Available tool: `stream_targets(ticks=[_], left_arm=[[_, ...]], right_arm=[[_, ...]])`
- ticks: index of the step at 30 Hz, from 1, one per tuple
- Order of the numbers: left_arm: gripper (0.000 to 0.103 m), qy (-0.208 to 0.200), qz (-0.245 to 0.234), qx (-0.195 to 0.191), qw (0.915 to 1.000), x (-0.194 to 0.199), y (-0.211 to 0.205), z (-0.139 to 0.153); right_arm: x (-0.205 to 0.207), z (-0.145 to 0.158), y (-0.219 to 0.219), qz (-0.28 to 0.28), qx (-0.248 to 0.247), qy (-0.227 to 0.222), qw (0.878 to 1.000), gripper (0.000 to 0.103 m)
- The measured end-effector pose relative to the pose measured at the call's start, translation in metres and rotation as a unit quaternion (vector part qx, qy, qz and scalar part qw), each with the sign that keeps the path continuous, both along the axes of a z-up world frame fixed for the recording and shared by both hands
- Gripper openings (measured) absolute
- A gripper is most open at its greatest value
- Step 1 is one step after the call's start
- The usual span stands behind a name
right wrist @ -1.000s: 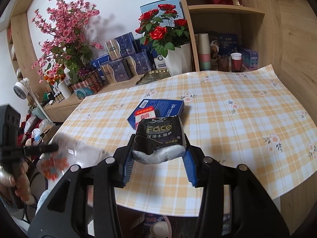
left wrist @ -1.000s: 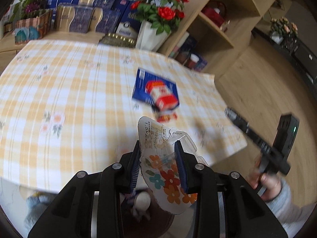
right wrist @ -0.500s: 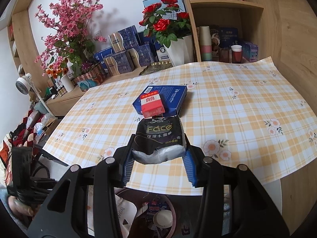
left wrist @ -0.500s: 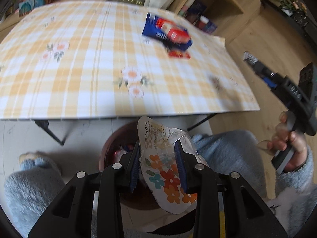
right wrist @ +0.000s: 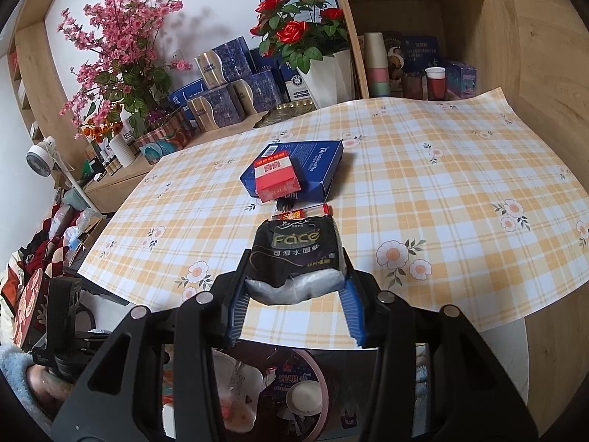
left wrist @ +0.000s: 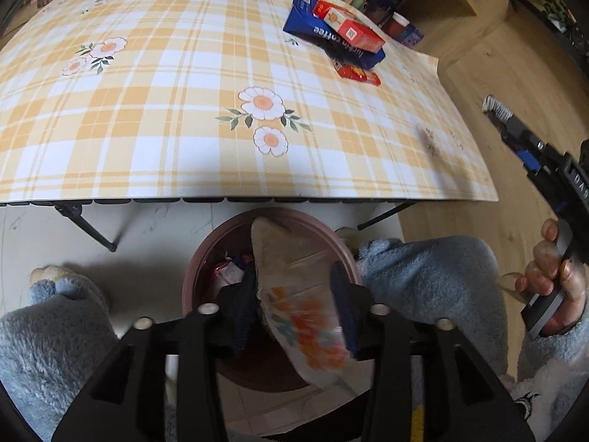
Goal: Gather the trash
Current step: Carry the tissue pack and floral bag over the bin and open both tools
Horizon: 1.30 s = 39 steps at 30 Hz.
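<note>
Above the bin (left wrist: 195, 269), left tool (left wrist: 294, 305) released, blurred floral wrapper (left wrist: 298, 294) between; right tool (right wrist: 294, 294) grasping black tissue pack (right wrist: 294, 254)

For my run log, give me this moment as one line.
left tool: open, floral bag dropping over trash bin | right tool: shut on tissue pack, above table edge
</note>
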<state>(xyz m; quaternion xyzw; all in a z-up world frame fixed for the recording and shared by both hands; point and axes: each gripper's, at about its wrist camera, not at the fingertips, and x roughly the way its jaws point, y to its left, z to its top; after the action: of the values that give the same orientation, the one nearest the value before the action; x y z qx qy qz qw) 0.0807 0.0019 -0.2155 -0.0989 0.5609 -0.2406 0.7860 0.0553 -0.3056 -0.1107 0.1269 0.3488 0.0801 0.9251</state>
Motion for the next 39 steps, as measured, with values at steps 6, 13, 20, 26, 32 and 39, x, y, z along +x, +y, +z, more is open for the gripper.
stream_targets(ticks=[6,13,20,26,32,39], left_arm=[[0.081,-0.040,0.046,-0.009,0.9981,0.004,0.015,0.018],[0.092,-0.151,0.090,0.056,0.9829,-0.009,0.031,0.044],[0.097,-0.228,0.111,0.101,0.9620,-0.033,0.034,0.052],[0.097,-0.235,0.117,0.123,0.9569,-0.044,0.034,0.046],[0.097,-0.209,0.137,0.123,0.9604,-0.040,0.042,0.037],[0.097,-0.187,0.154,0.114,0.9634,-0.035,0.051,0.031]], right_arm=[[-0.001,-0.006,0.002,0.003,0.000,0.006,1.000,0.046],[-0.009,-0.021,0.016,0.025,0.004,0.015,1.000,0.046],[-0.016,-0.053,0.048,0.081,0.027,0.053,0.995,0.046],[-0.028,-0.079,0.084,0.135,0.019,0.090,0.987,0.046],[-0.030,-0.108,0.102,0.162,0.004,0.140,0.977,0.046],[-0.025,-0.124,0.102,0.160,0.008,0.175,0.972,0.048]])
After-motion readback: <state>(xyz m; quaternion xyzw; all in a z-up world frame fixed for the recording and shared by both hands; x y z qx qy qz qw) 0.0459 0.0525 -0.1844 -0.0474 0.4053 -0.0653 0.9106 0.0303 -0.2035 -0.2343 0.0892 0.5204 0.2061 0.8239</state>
